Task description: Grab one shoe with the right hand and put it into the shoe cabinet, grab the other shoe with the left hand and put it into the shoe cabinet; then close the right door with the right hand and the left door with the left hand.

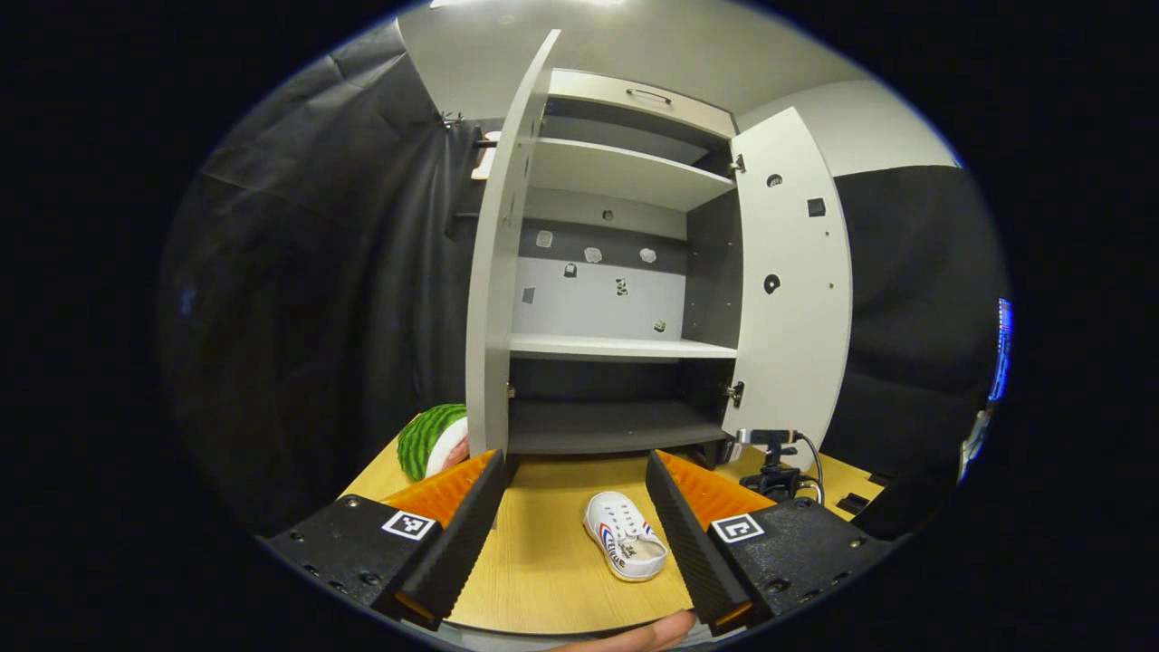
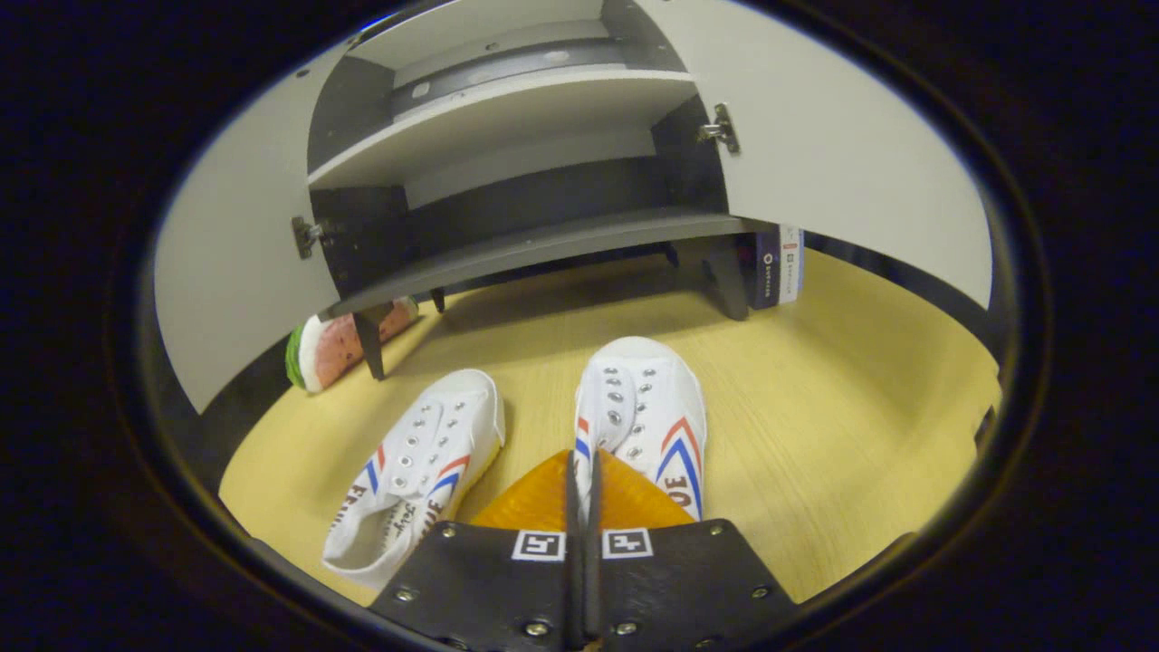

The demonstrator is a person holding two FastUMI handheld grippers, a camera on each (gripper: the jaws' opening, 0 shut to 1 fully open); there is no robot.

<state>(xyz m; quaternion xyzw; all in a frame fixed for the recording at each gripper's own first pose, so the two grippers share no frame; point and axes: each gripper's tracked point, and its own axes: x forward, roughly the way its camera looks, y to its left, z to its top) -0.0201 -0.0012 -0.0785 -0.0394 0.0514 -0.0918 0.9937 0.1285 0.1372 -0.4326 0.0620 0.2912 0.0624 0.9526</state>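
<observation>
Two white canvas shoes with red and blue stripes lie on the wooden table (image 2: 815,426), toes toward the open shoe cabinet (image 2: 543,240). My right gripper (image 2: 582,460) is shut on the left side rim of the right-hand shoe (image 2: 647,407), which rests on the table. The other shoe (image 2: 426,462) lies just to its left, untouched. In the left gripper view my left gripper (image 1: 573,462) hangs open above the table, with one shoe (image 1: 625,536) lying between and beyond its fingers. Both cabinet doors, the left door (image 1: 493,299) and the right door (image 1: 788,290), stand wide open.
A watermelon-slice toy (image 2: 330,349) lies by the cabinet's left front leg. A small box (image 2: 777,267) stands upright under the right door. A small camera on a stand (image 1: 770,453) sits by the cabinet's right foot. The bottom shelf (image 1: 616,426) holds nothing. A fingertip (image 1: 634,634) shows below.
</observation>
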